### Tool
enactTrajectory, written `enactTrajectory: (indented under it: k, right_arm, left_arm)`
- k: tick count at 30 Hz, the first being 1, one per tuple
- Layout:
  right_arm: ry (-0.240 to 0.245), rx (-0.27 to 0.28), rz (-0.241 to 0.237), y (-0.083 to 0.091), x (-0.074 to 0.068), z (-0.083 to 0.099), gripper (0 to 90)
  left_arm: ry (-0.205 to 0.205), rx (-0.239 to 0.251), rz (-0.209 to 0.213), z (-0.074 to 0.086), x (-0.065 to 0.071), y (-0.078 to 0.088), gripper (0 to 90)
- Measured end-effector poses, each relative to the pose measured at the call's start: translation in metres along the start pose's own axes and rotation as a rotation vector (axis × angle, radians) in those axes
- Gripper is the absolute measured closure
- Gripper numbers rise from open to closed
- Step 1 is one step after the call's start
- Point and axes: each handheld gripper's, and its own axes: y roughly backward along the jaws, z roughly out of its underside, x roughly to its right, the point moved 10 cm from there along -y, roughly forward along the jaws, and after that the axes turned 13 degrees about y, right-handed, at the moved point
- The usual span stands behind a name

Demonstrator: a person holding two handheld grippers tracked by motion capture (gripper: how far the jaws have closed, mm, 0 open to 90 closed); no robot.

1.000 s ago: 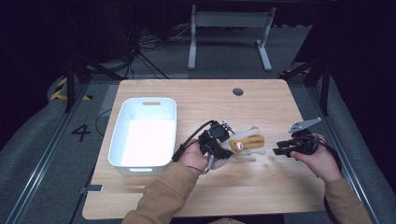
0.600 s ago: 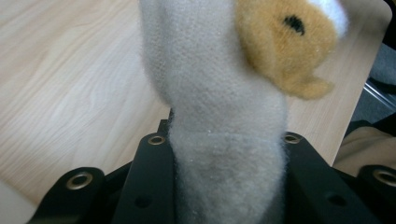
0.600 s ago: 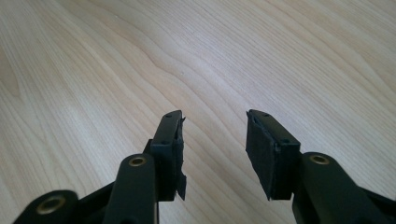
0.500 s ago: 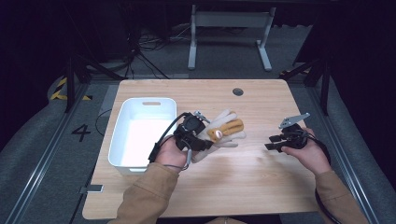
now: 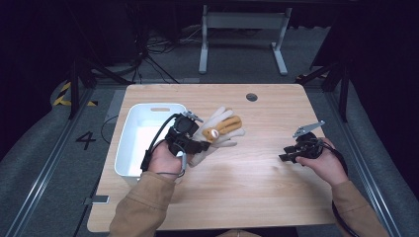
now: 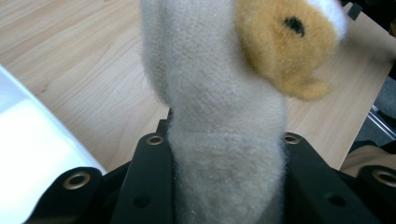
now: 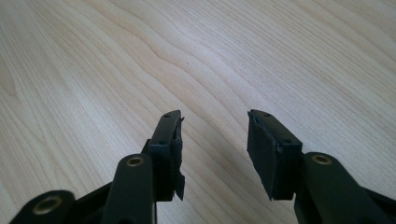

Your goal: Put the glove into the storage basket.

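Fuzzy cream-and-tan plush toy (image 5: 217, 133) sits clamped in the left gripper (image 5: 190, 143), just beside the white plastic bin (image 5: 129, 148) at its 3 o'clock. Right gripper (image 5: 291, 154), jaws just opening with nothing between them, hovers over bare pale wooden worktop (image 5: 257, 187) well apart, near the 3 o'clock edge.

Lower part of the plush toy (image 6: 224, 140) between the left gripper's fingers (image 6: 149, 186), cut off by the bottom edge

Light wooden table (image 5: 257, 192), grey carpeted floor (image 5: 39, 163), white table frame (image 5: 242, 29) behind, dark surroundings.
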Motion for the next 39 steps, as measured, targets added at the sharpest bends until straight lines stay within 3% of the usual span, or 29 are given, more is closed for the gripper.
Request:
enactTrajectory:
  k: [11, 22, 28, 34, 39]
  right_arm:
    - [-0.017, -0.001, 0.000, 0.001, 0.000, 0.007, 55.6]
    - [-0.023, 0.010, 0.007, 0.005, -0.001, 0.009, 55.6]
    - [-0.021, 0.005, 0.004, 0.003, -0.002, 0.009, 55.3]
    - [-0.022, 0.003, 0.006, 0.001, -0.001, 0.010, 55.0]
    - [-0.020, 0.004, 0.004, 0.002, -0.001, 0.010, 54.9]
  left_arm:
    - [0.087, 0.073, -0.063, 0.001, -0.027, 0.031, 70.6]
    - [0.170, 0.109, -0.151, 0.005, -0.052, 0.047, 70.4]
    - [0.257, 0.138, -0.183, 0.011, -0.069, 0.060, 70.2]
    - [0.324, 0.153, -0.246, 0.019, -0.089, 0.066, 70.1]
    - [0.375, 0.158, -0.266, 0.024, -0.101, 0.069, 70.1]
